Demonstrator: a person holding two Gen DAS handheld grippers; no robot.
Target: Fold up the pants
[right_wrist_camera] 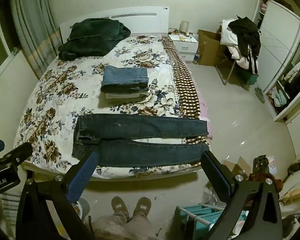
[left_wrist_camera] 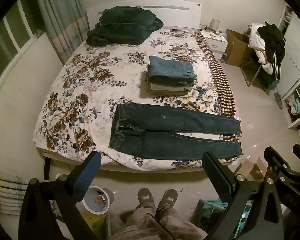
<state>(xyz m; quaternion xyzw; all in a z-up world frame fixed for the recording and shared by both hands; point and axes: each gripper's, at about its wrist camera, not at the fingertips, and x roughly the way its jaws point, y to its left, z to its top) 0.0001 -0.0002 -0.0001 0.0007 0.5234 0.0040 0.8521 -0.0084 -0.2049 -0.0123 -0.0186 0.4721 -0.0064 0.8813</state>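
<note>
Dark blue jeans (left_wrist_camera: 170, 132) lie flat across the near end of the bed, waist to the left, both legs stretched right to the bed's edge. They also show in the right wrist view (right_wrist_camera: 138, 138). My left gripper (left_wrist_camera: 152, 158) is open and empty, held above the floor in front of the bed. My right gripper (right_wrist_camera: 150, 158) is open and empty, held at about the same height, its fingers framing the near leg. The right gripper's body (left_wrist_camera: 286, 172) shows at the right of the left wrist view.
A stack of folded pants (left_wrist_camera: 171, 76) sits mid-bed on the floral bedspread (left_wrist_camera: 74, 92). A dark green folded blanket (left_wrist_camera: 122, 26) lies by the headboard. A bin (left_wrist_camera: 98, 202) and a teal rack (right_wrist_camera: 200, 216) stand on the floor near my feet. A clothes-laden chair (right_wrist_camera: 242, 42) stands right.
</note>
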